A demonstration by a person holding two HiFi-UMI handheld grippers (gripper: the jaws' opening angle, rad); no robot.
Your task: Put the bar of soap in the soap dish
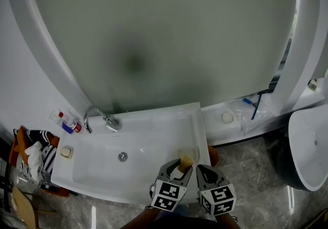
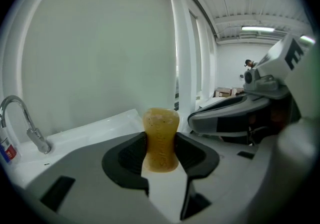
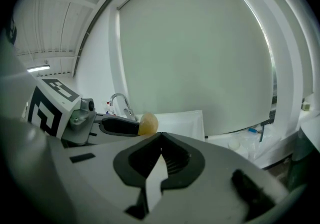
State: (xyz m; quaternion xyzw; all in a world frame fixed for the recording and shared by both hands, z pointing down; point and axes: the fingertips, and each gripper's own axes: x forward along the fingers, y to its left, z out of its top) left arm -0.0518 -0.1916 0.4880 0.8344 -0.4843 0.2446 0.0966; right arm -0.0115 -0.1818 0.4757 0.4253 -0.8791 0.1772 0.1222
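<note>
Clamping the bar of soap (image 1: 186, 161) at the tips of the left gripper (image 1: 180, 167) in the head view, over the near edge of the soap dish (image 1: 190, 151) on the right rim of the sink (image 1: 154, 136), with the right gripper (image 1: 204, 170) just beside. Left gripper view: gripped upright between both jaws, rounded top poking out past them, faucet (image 2: 20, 123) off to the left. Right gripper view: clenched on nothing, jaws meeting, soap showing to the left at the other gripper's tips.

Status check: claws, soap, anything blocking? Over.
Left claw shut on soap, bar upright. Right claw shut, empty, close beside left. Soap over sink near right corner, not set down. No blocker seen.
</note>
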